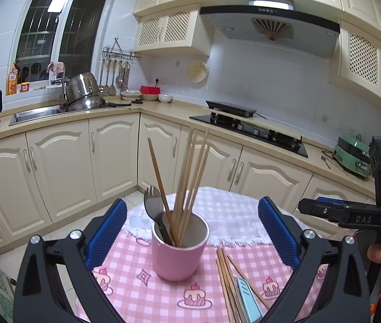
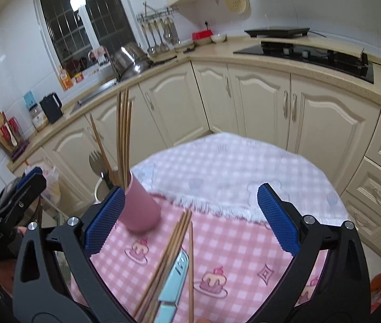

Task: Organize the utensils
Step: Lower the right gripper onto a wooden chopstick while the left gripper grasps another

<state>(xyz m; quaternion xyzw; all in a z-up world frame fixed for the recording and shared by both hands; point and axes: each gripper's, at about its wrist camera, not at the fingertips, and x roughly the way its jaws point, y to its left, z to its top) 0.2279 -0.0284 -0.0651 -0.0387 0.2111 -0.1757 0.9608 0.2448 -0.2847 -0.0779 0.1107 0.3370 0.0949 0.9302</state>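
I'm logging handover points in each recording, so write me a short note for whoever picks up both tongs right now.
Left tongs: open, empty, the pink ceramic cup on the table ahead between the fingers, untouched.
Right tongs: open, empty, over the loose utensils.
Done: several wooden chopsticks and a dark grey spork stand in the cup.
Left: a bundle of wooden chopsticks lying flat and a light blue flat-handled utensil beside them, on the pink checked tablecloth near the cup. They presumably go into the cup next.
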